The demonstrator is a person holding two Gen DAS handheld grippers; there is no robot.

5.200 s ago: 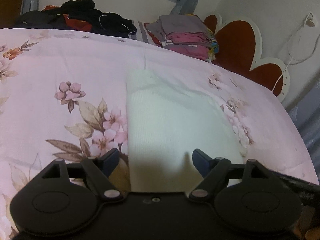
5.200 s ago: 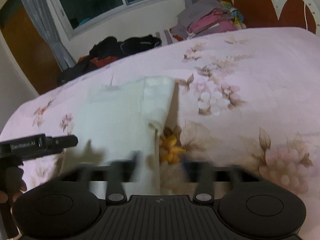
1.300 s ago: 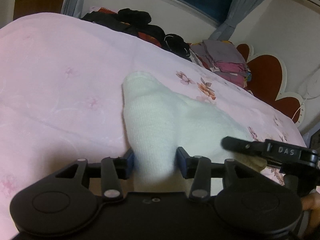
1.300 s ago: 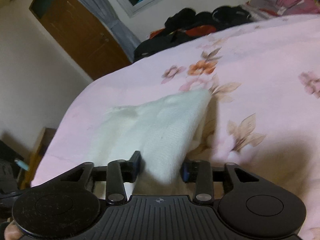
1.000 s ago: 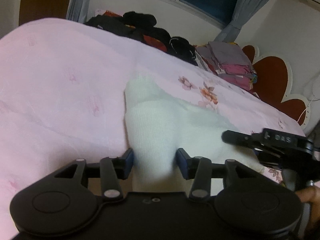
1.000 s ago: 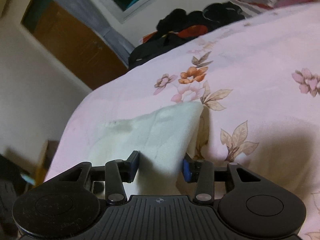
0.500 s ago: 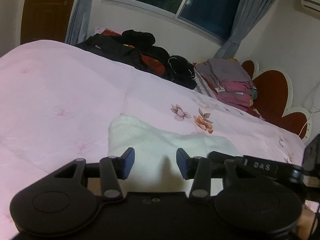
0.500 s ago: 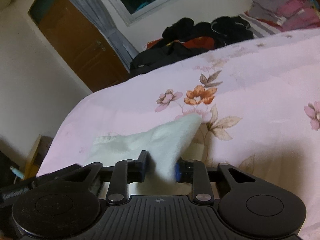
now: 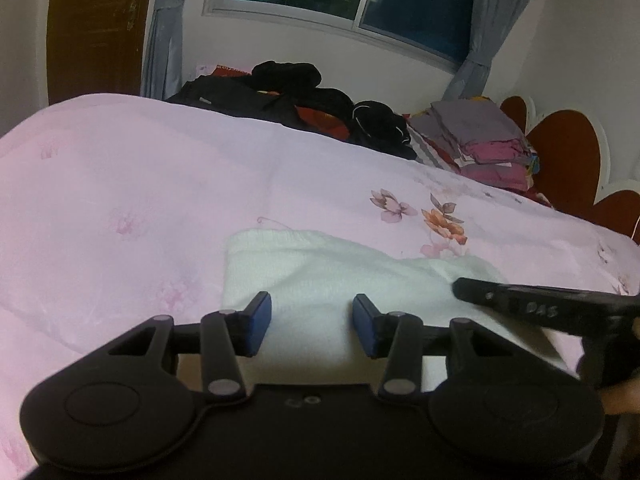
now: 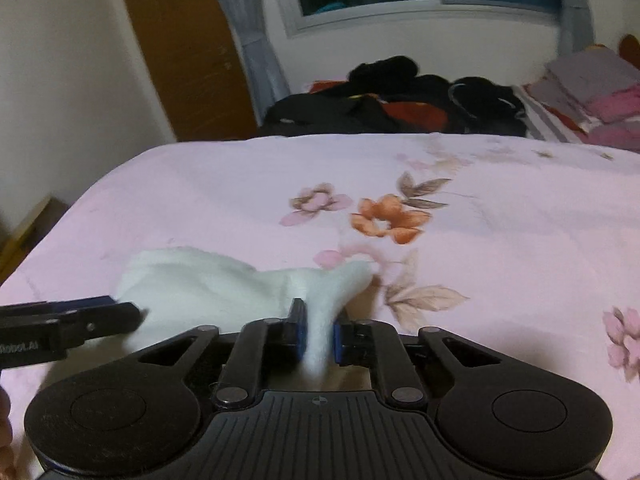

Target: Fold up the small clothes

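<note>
One pink floral bed (image 9: 120, 184), one white knit garment (image 9: 320, 276) lying mid-bed, far side crowded with one dark clothes heap (image 9: 304, 100) and one folded stack (image 9: 480, 140). Two tongs: left tongs (image 9: 312, 326) spread, pads clear of cloth; right tongs (image 10: 319, 336) closing, pinching the garment's corner, a pinch seen only from the right wrist.

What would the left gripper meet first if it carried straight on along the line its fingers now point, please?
Most likely the white knitted garment: it lies on the pink floral bedspread directly ahead of the left gripper, between and beyond its parted pads. Depth is hard to judge through the fisheye, so the contact point is uncertain.
</note>
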